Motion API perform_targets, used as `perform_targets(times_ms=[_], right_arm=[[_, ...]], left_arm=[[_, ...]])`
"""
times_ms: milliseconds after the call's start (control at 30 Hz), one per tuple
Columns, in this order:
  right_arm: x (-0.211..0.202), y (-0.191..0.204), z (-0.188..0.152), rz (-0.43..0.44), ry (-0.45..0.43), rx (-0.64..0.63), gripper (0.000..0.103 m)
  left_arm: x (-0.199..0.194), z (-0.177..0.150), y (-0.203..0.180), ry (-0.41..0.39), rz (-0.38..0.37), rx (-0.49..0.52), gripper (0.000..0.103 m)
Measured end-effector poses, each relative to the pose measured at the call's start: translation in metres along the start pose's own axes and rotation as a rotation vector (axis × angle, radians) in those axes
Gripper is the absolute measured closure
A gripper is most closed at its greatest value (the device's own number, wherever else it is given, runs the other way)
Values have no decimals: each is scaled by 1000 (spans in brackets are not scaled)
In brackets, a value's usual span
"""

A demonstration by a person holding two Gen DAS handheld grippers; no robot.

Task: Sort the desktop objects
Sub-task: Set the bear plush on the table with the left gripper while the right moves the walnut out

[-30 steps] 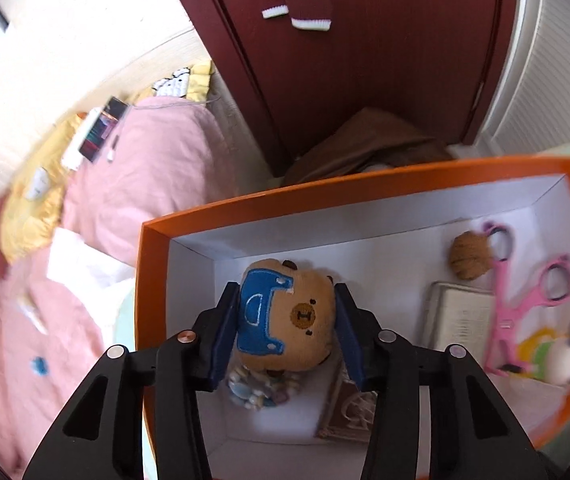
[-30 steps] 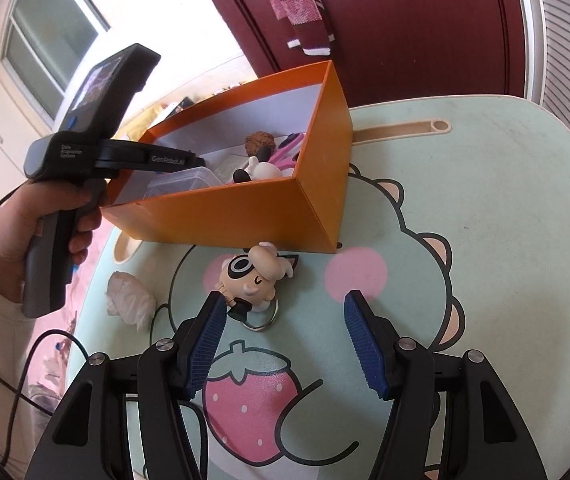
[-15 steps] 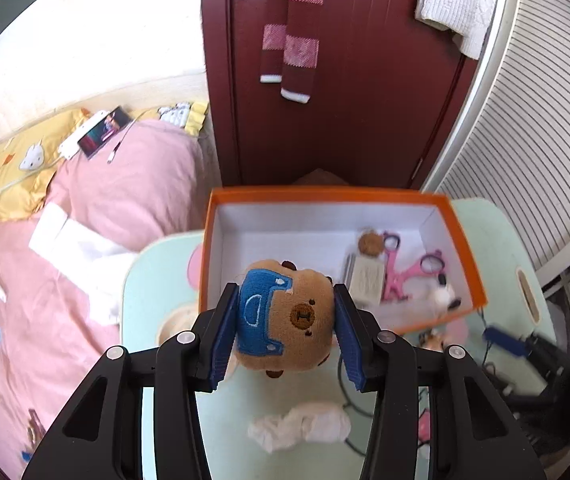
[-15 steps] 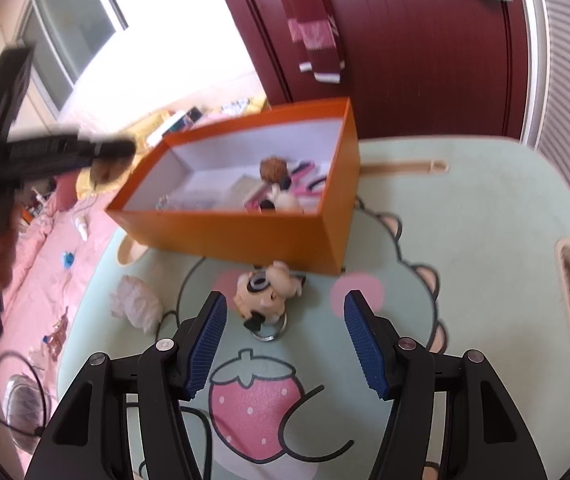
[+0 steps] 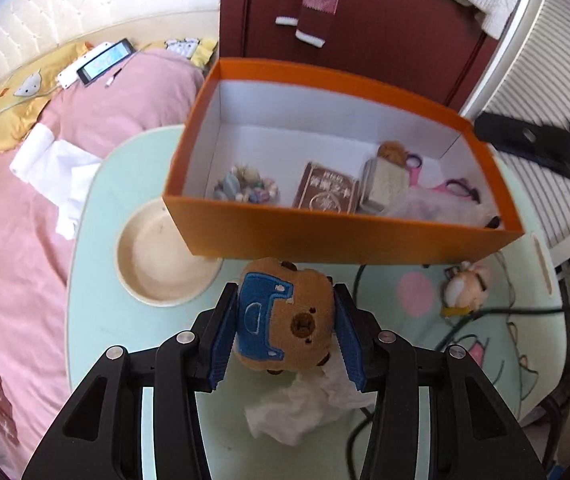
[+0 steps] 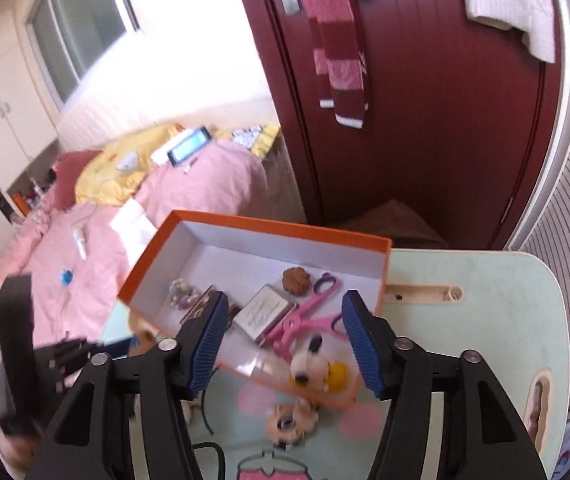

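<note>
My left gripper (image 5: 285, 338) is shut on a brown bear plush with blue overalls (image 5: 287, 320) and holds it above the green table, in front of the orange box (image 5: 349, 236). The box holds a bead cluster (image 5: 245, 189), a brown booklet (image 5: 325, 194), a small case (image 5: 385, 180), pink scissors (image 6: 305, 318) and a white dog plush (image 6: 313, 364). My right gripper (image 6: 285, 344) is open and empty, high above the box (image 6: 383, 276). A small animal figure (image 6: 291, 422) lies on the table (image 6: 485, 320) in front of the box, also in the left wrist view (image 5: 465, 288).
A crumpled tissue (image 5: 309, 404) lies on the table under my left gripper. A round cream recess (image 5: 161, 256) is left of the box. Black cables (image 5: 485, 316) cross the table at right. A pink bed (image 5: 13, 200) is to the left, a dark red door (image 6: 405, 100) behind.
My left gripper with the bear has pulled back from over the box to in front of it. My right gripper has risen and tilted, now looking down into the box.
</note>
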State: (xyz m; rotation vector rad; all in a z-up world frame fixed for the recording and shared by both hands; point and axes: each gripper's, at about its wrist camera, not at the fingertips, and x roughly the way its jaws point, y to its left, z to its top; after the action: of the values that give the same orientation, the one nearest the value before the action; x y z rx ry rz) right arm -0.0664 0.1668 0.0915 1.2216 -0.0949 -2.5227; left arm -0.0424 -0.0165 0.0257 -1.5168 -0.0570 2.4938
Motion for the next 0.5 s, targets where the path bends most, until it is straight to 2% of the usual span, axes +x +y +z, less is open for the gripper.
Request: perform_targets(times_ms=[67, 200, 433, 500], right_arm=[[28, 2, 14, -18, 83, -7, 60], [74, 4, 27, -76, 213, -8, 60], [105, 2, 33, -126, 314, -9, 63], [113, -1, 33, -123, 334, -12, 69]], left_arm=[[10, -3, -5, -7, 21, 11, 50], [13, -5, -19, -47, 71, 51, 42], [9, -6, -22, -74, 30, 36, 30], [12, -9, -21, -73, 26, 32, 29]])
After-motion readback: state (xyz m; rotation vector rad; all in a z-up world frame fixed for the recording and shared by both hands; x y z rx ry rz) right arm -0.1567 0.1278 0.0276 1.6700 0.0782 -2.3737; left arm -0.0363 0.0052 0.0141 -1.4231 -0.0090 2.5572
